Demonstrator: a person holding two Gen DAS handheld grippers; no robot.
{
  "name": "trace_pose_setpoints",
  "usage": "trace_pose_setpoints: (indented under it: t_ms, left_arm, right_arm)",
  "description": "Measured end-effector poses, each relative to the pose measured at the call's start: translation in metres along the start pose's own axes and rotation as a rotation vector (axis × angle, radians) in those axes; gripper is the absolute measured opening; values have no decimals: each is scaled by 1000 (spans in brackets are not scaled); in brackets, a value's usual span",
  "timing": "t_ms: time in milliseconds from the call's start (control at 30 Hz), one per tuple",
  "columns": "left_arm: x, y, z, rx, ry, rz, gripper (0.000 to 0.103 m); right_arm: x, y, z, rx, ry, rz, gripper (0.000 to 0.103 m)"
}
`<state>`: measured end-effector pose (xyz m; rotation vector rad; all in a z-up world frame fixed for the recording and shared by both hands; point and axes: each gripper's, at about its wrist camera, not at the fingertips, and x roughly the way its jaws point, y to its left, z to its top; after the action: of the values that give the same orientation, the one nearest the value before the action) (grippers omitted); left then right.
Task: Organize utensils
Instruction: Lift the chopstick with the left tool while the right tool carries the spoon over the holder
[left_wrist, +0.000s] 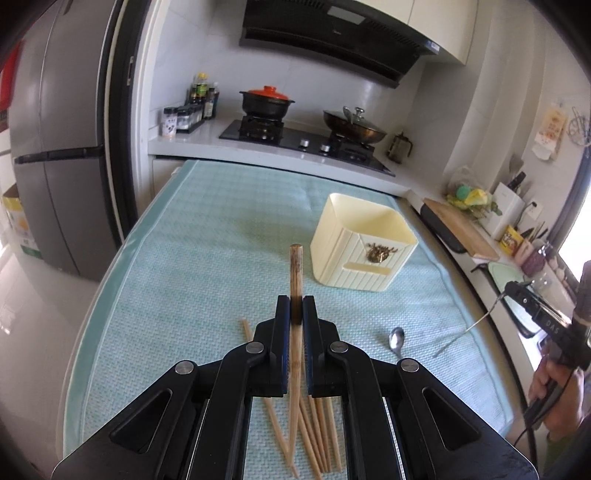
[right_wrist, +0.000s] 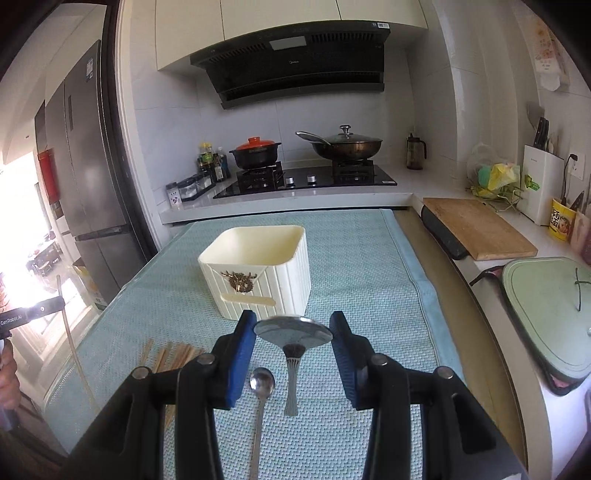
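Holder (right_wrist: 258, 269): cream ribbed plastic box, open-topped, centre frame on the teal-clothed table (left_wrist: 177, 258); light, may slide if knocked.

Spoon (right_wrist: 293, 330): polished steel, stiff, slippery; right hand-held gripper (right_wrist: 293, 326) clamped across its bowl, handle hanging.

Chopstick (left_wrist: 295, 280): thin wood, light; left hand-held gripper (left_wrist: 295, 306) clamped mid-shaft, upright, centre frame.

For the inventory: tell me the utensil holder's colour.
Cream, with a gold emblem; utensil holder shows best in right wrist view.

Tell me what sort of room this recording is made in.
A home kitchen, most likely: a gas hob carries a lidded wok, a range hood hangs above it, and a tall fridge stands to the left.
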<state>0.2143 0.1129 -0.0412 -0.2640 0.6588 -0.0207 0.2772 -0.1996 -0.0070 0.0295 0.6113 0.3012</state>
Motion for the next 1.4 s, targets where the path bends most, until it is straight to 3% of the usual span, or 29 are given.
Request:
trace_pose_setpoints:
  t_ms: [400,700,1400]
  left_arm:
    - [3,-19,27,34,-13,-52,4]
    - [6,-30,69,71,-38,-79,4]
    - [50,-67,192,95,-105,-107,4]
  right_arm:
    - [-17,-3,22,-41,-38,-15,42]
    - [-15,1,50,-75,-58,-16,42]
    - [28,34,176,-145,-122,75,42]
